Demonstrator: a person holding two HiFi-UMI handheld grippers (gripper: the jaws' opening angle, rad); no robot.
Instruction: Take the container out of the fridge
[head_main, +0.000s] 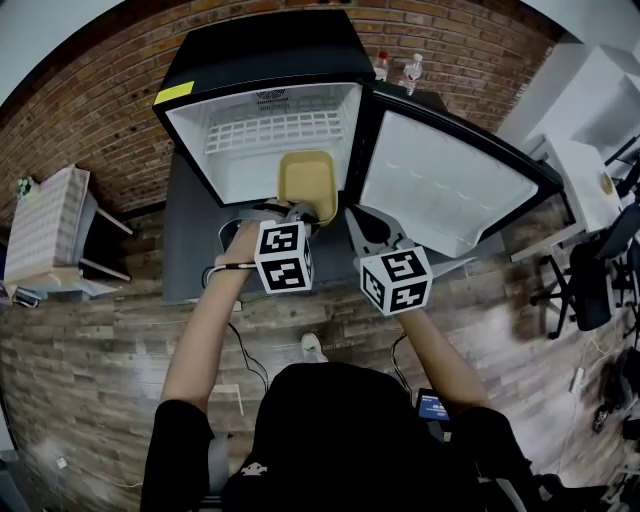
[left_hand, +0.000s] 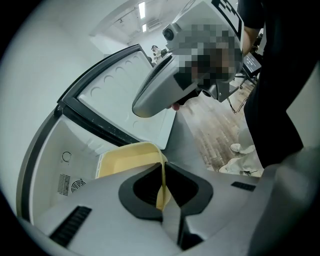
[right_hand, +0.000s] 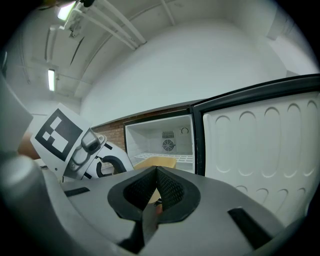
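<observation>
The black mini fridge (head_main: 262, 75) stands open, its door (head_main: 440, 180) swung out to the right. A pale yellow container (head_main: 308, 183) hangs at the fridge's mouth, below the white wire shelf (head_main: 270, 130). My left gripper (head_main: 304, 212) is shut on the container's near wall. In the left gripper view the thin yellow wall (left_hand: 162, 186) runs between the left gripper's (left_hand: 162, 192) dark pads, and the container's (left_hand: 127, 160) open tub lies beyond them. My right gripper (head_main: 350, 215) hovers just right of the container. Its jaws (right_hand: 156, 172) are shut with nothing in them, and the container (right_hand: 157, 161) shows beyond.
The fridge sits on a dark grey stand (head_main: 190, 250). Two bottles (head_main: 412, 72) stand behind the fridge's top. A white side table (head_main: 50, 235) is at the left. A white desk (head_main: 590, 150) and office chairs (head_main: 590, 270) are at the right. The open door flanks the right gripper.
</observation>
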